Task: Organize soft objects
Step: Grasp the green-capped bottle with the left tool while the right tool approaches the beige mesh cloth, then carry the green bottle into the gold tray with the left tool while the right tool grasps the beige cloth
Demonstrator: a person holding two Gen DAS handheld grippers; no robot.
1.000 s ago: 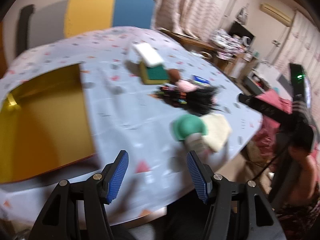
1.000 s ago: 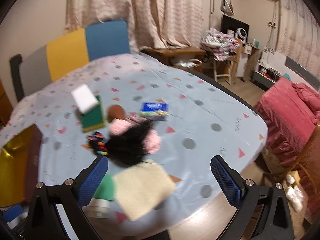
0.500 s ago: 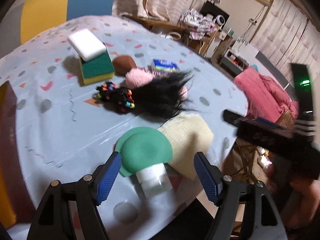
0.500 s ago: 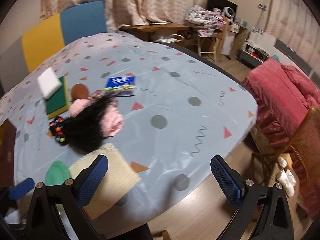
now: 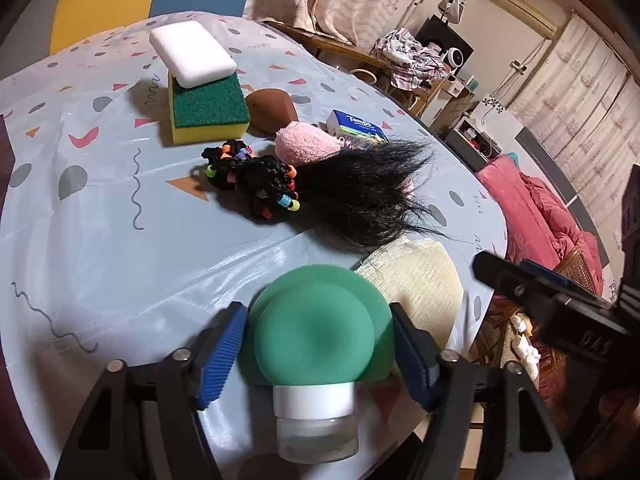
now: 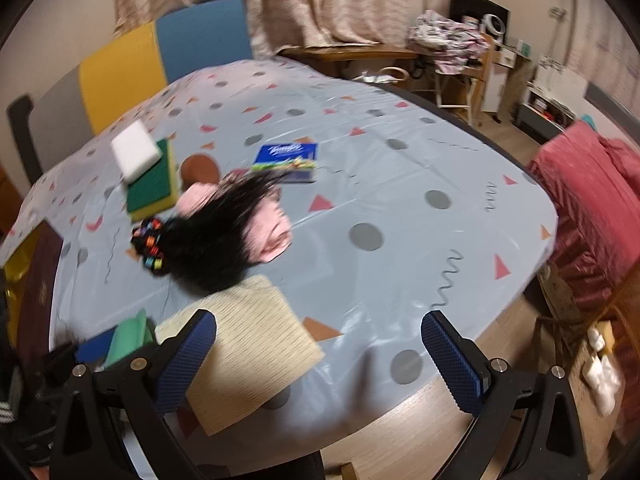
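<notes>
A green soft bottle point(image 5: 316, 332) with a white cap lies on the table's near edge, between the blue pads of my left gripper point(image 5: 316, 354). Its jaws are closing; the pads stand right at the bottle's sides without visibly squeezing it. A cream cloth point(image 5: 416, 280) lies just to the right. Beyond are a black hairpiece point(image 5: 360, 196), beaded hair ties point(image 5: 256, 180), a pink fluffy item point(image 5: 304, 144) and a white sponge point(image 5: 192, 54) on a green-yellow sponge point(image 5: 206, 108). My right gripper point(image 6: 320, 360) hangs open above the cream cloth point(image 6: 248, 344), holding nothing.
A brown pad point(image 5: 272, 110) and a blue tissue pack point(image 6: 286, 156) lie mid-table on the patterned cloth point(image 6: 400, 200). A gold-lined box point(image 6: 16, 264) sits at the left edge. A chair point(image 6: 160, 52) stands behind; a red bed point(image 6: 592, 200) is right.
My left gripper swung right from the gold box and came down around the green bottle, its jaws widening and then narrowing. The right gripper sank a little toward the cream cloth.
</notes>
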